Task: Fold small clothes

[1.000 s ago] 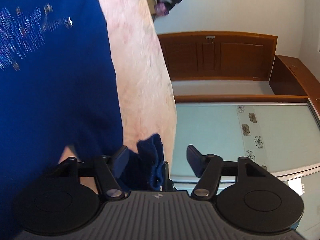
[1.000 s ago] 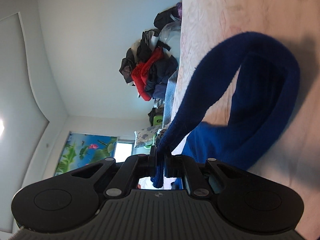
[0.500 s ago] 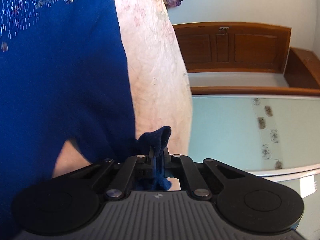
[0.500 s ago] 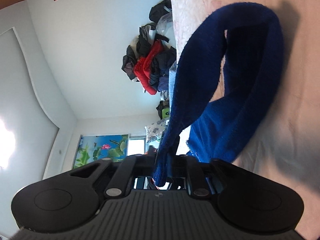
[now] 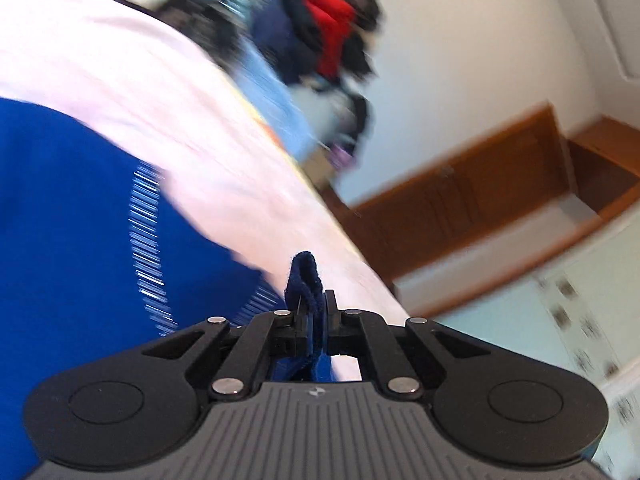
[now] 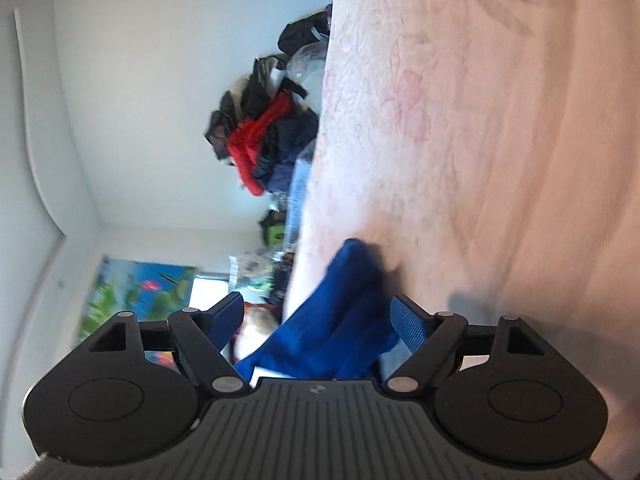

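A small blue garment (image 5: 72, 216) with shiny stitching lies on the pale pink bed sheet (image 5: 120, 80), blurred in the left wrist view. My left gripper (image 5: 313, 312) is shut on a folded edge of this blue cloth, which pokes up between the pads. In the right wrist view, a bunched part of the blue garment (image 6: 340, 320) lies on the sheet between the fingers of my right gripper (image 6: 318, 320). Its jaws are opening and the pads stand apart from the cloth.
A pile of dark and red clothes (image 6: 264, 140) sits beyond the bed sheet (image 6: 500, 120) edge by the white wall. Brown wooden cabinets (image 5: 472, 208) and a pale green patterned panel (image 5: 580, 300) show to the right in the left wrist view.
My left gripper shut on the blue cloth's edge, then swung away with it, tilting the view. My right gripper let go of the blue cloth, which dropped onto the sheet.
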### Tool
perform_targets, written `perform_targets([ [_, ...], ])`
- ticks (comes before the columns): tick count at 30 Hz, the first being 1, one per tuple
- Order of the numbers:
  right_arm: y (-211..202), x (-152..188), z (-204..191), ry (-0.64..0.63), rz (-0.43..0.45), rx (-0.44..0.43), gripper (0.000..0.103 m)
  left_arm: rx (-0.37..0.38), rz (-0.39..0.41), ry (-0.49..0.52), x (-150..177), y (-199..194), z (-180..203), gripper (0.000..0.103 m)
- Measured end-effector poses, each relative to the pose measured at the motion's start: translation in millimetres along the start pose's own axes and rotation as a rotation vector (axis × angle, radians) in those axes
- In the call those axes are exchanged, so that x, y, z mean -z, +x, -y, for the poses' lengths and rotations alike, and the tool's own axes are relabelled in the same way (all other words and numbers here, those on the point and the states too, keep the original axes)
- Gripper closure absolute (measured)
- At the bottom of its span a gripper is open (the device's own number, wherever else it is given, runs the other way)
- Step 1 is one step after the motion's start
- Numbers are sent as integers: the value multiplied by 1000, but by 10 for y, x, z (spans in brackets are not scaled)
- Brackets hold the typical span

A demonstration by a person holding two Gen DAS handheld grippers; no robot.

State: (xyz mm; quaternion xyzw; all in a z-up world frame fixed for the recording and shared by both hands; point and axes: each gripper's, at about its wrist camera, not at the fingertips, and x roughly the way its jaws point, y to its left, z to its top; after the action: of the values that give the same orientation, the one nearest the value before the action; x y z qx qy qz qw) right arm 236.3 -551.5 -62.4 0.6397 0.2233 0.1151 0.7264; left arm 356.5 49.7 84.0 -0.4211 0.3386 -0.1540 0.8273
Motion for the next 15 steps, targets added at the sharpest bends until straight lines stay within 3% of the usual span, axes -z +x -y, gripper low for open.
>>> perform_targets([
  [3,235,-67,-93,-108,-52,111,24,-108,72,-115,-194,-286,-553,99],
  [5,438,-90,-185,-170,-96,159,25,-135,106,-172,-234,-427,-789,99],
  [10,946,-20,-452,-338,-199,218,25,-99,141,-200,-241,-564,-833,99],
  [15,1534,36,-589,-452,-286,300,29,-84,124,-190,-232,-481,-893,99],
])
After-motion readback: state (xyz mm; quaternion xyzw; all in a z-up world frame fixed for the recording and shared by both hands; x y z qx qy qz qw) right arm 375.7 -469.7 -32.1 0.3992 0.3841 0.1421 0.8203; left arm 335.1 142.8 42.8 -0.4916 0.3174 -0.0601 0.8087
